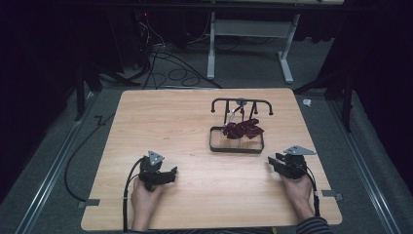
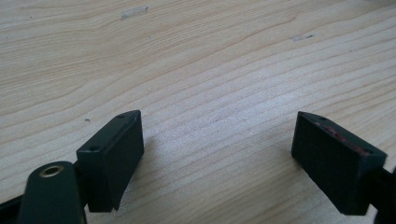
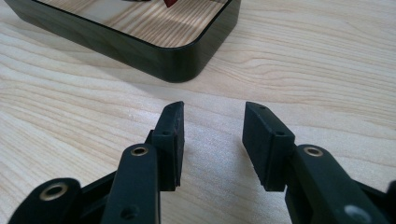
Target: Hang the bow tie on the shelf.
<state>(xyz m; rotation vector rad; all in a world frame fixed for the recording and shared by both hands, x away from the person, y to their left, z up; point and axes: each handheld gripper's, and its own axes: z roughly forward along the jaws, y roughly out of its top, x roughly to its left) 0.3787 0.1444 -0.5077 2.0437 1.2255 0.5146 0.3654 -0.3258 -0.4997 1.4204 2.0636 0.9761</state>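
A black stand with a low rectangular tray [image 1: 236,149] and an arched top rail [image 1: 241,101] sits right of the table's middle. Dark red pieces [image 1: 243,129] hang or lie over the tray; I cannot tell which. My left gripper [image 1: 171,172] rests near the front left, far from the stand, its jaws wide apart over bare wood [image 2: 217,140]. My right gripper [image 1: 272,160] lies at the front right, pointing toward the tray's near right corner [image 3: 180,65]. Its jaws [image 3: 212,128] stand open with nothing between them, a short way from the tray wall.
The wooden table [image 1: 160,122] is ringed by grey floor with black cables [image 1: 170,68] at the back left. A white desk frame [image 1: 248,29] stands beyond the far edge. Small metal brackets [image 1: 331,194] sit at the table's front corners.
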